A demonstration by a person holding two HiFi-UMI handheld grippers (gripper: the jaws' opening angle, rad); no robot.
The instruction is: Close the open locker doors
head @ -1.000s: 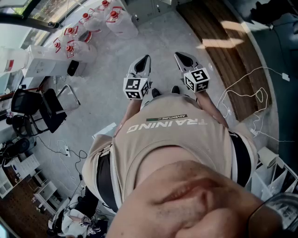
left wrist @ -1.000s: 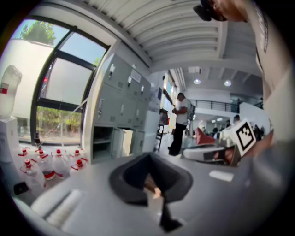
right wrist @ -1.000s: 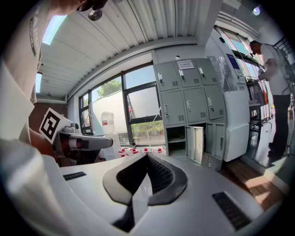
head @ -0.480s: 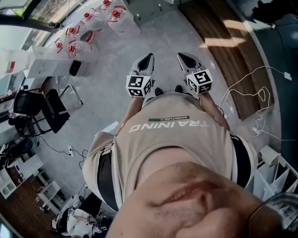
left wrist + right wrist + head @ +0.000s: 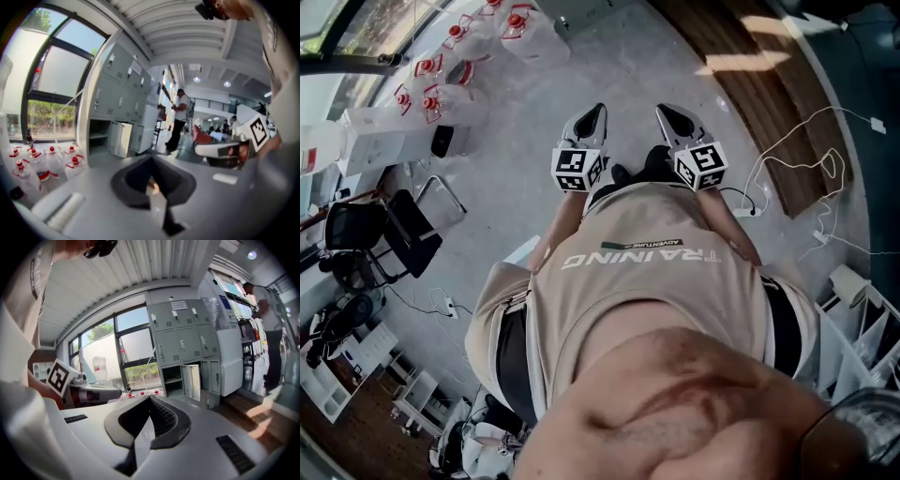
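Observation:
A bank of grey lockers (image 5: 185,331) stands some way ahead by the window. In its bottom row one compartment (image 5: 172,380) gapes with its door (image 5: 192,381) swung out. The left gripper view shows the same lockers (image 5: 117,89) and open door (image 5: 123,138) at the left. In the head view my left gripper (image 5: 598,112) and right gripper (image 5: 663,112) are held side by side in front of my chest, over bare floor. Both are shut with nothing between the jaws, as seen up close on the left gripper (image 5: 152,160) and the right gripper (image 5: 151,398). Neither is near the lockers.
Several red-capped water jugs (image 5: 42,164) sit on the floor under the window, left of the lockers. A person (image 5: 178,119) stands beyond the lockers by a white appliance (image 5: 229,362). White cables (image 5: 797,178) trail over the floor and wooden strip at the right. Black chairs (image 5: 384,234) stand at the left.
The head view has shifted a little, with the jugs sliding up and left in the picture. Both grippers stay shut and side by side in front of me.

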